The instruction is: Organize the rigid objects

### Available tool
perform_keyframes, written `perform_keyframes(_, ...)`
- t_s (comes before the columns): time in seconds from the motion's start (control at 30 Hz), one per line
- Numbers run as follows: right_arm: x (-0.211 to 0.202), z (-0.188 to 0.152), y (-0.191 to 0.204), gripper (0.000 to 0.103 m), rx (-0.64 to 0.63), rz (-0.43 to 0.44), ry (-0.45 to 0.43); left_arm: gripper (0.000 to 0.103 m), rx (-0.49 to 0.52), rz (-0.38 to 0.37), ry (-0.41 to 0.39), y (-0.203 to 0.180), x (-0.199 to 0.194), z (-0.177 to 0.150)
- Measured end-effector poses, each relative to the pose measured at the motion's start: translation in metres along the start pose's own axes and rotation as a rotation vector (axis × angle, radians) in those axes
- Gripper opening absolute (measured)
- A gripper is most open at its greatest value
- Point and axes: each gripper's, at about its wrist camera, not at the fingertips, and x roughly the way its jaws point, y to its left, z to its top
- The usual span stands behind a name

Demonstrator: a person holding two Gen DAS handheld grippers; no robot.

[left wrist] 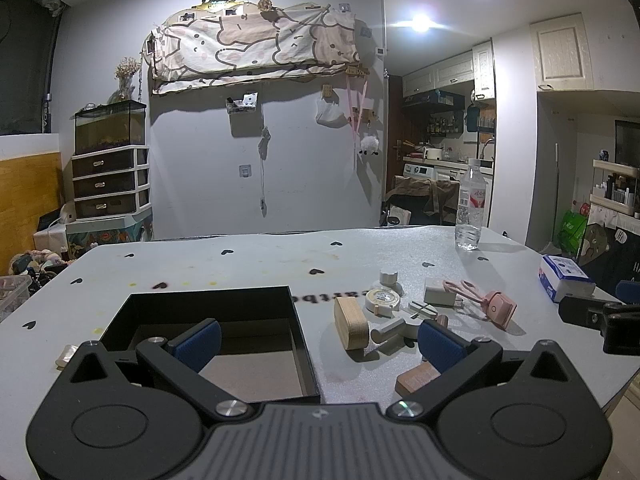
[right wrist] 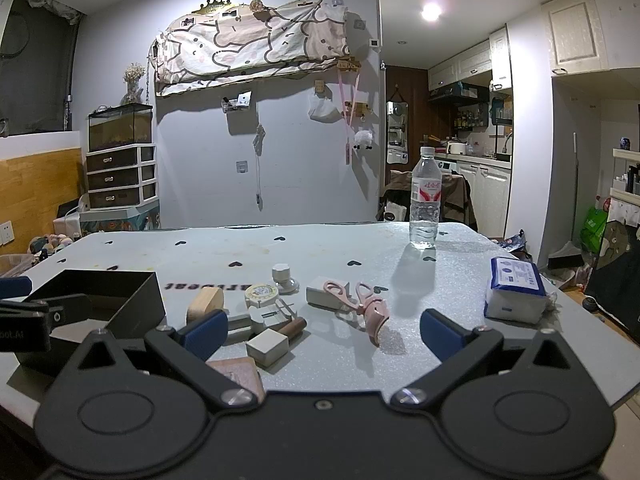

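An open black box (left wrist: pixel 298 322) sits on the grey table, empty; it also shows at the left of the right wrist view (right wrist: pixel 138 294). Right of it lies a cluster of small items: a wooden oval block (left wrist: pixel 350 322) (right wrist: pixel 205 302), a round tape case (left wrist: pixel 383 299) (right wrist: pixel 261 293), a white knob (left wrist: pixel 388 279) (right wrist: pixel 283 273), pink scissors (left wrist: pixel 466 290) (right wrist: pixel 352 294), a grey cube (right wrist: pixel 267 346) and a flat wooden piece (left wrist: pixel 416 378) (right wrist: pixel 236 370). My left gripper (left wrist: pixel 318 342) is open over the box's near right edge. My right gripper (right wrist: pixel 324 330) is open, near the cluster.
A water bottle (left wrist: pixel 471 206) (right wrist: pixel 425 200) stands at the table's far right. A blue-and-white tissue pack (left wrist: pixel 564 278) (right wrist: pixel 514 290) lies near the right edge. The right gripper shows in the left view (left wrist: pixel 600 316). A small pale object (left wrist: pixel 66 354) lies left of the box.
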Motion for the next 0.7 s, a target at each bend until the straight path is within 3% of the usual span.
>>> perform_keyframes(0.57, 0.005, -0.006, -0.008, 0.103, 0.007, 0.001, -0.027, 0.103, -0.009, -0.033, 0.003, 0.012, -0.007, 0.007)
perform_keyframes(0.7, 0.017, -0.014, -0.004, 0.103, 0.01, 0.051, -0.014, 0.103, -0.025, -0.008, 0.012, 0.023, -0.002, 0.01)
